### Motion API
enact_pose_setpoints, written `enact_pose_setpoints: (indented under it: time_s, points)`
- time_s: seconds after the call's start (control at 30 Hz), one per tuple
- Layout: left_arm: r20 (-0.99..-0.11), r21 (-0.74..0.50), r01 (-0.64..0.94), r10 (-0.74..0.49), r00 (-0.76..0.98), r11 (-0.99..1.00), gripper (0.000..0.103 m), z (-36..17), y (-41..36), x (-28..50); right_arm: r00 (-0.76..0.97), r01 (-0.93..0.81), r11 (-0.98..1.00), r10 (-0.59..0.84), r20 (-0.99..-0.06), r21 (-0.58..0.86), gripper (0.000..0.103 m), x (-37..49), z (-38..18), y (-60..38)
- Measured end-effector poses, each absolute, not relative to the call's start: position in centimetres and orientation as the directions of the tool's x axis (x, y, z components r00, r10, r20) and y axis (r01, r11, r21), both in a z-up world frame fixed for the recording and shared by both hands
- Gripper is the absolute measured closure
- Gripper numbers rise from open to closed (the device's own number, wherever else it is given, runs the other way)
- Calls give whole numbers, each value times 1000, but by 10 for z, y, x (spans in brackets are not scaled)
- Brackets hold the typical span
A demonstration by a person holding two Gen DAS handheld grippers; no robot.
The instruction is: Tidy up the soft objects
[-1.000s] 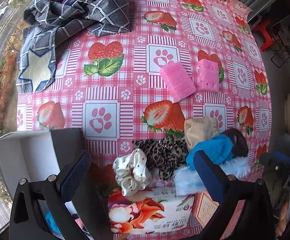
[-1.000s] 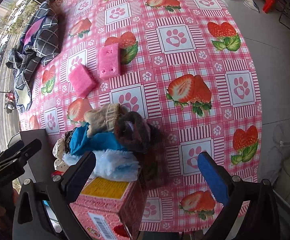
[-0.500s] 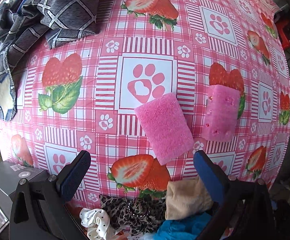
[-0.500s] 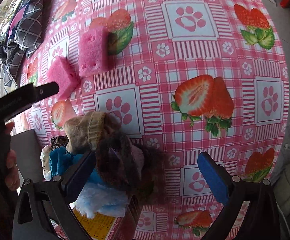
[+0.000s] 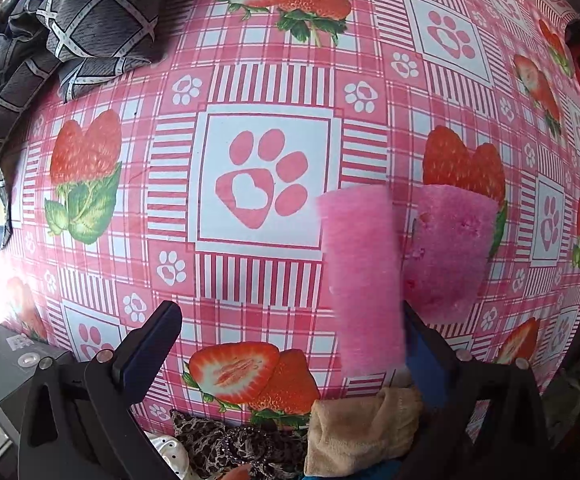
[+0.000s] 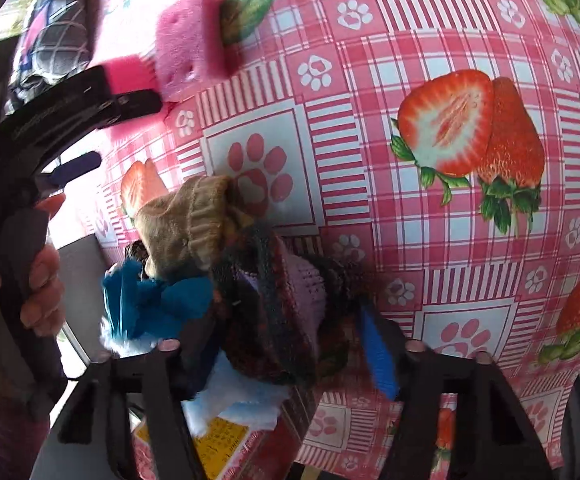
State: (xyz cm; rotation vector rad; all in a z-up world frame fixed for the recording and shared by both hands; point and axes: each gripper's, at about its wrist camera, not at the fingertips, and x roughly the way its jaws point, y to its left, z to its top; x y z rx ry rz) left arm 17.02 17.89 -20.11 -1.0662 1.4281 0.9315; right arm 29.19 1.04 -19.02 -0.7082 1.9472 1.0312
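Desk [image 5: 273,92] w/ pink plaid cloth, strawberry & paw prints; bright daylight beyond desk's left edge, window side; dark plaid fabric [image 5: 89,28] heaped at desk's far-left corner.

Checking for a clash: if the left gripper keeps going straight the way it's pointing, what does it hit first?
Probably the bare tablecloth between the open left gripper fingers; the pink sponge lies against its right finger.
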Motion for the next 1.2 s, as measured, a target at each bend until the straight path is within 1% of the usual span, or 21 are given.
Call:
enact_pose_setpoints:
  time_s: [0.03, 0.13, 0.33, 0.4, 0.43, 0.5, 0.53, 0.57, 0.63, 0.7, 0.87, 1.2]
  points:
    - [-993, -15, -959, -119, -19, 284, 3, -199, 181, 171, -517, -760, 506, -94, -851, 407, 52, 293, -188, 8]
    - [-995, -17, -964, -98, -9, 264, 4, -195, 184, 169, -523, -747, 511, -58, -850, 424, 63, 299, -180, -2]
    - [-998, -23, -957, -68, 3, 291, 4, -188, 198, 172, -529, -731, 520, -22, -848, 442, 67, 309, -174, -6]
    - [-998, -20, -949, -65, -1, 316, 6, -190, 202, 180, -528, -728, 522, -12, -849, 445, 69, 311, -172, -6]
    - [-998, -21, -944, -69, -2, 329, 11, -192, 203, 184, -526, -726, 523, -5, -850, 446, 70, 315, -170, -9]
    - [-996, -21, -935, -89, -11, 353, 27, -198, 205, 197, -520, -726, 525, 6, -854, 446, 73, 322, -166, -13]
    - [-994, -20, -933, -108, -20, 360, 41, -201, 204, 198, -518, -723, 528, 12, -855, 445, 73, 328, -164, -15]
    - [-996, -16, -931, -89, -18, 365, 52, -201, 199, 198, -516, -721, 531, 17, -857, 445, 73, 335, -156, -15]
    - [-996, -26, -928, -86, -7, 372, 71, -197, 197, 198, -508, -719, 537, 28, -861, 441, 73, 339, -152, -18]
    - [-996, -56, -930, -84, 27, 363, 71, -190, 192, 194, -492, -722, 539, 40, -870, 433, 73, 346, -146, -22]
    - [-999, -23, -910, 11, 30, 415, 71, -160, 180, 183, -428, -750, 535, 58, -902, 390, 73, 350, -135, -33]
    - [-997, -20, -901, 58, 50, 434, 71, -123, 120, 146, -382, -742, 568, 81, -921, 357, 73, 351, -126, -58]
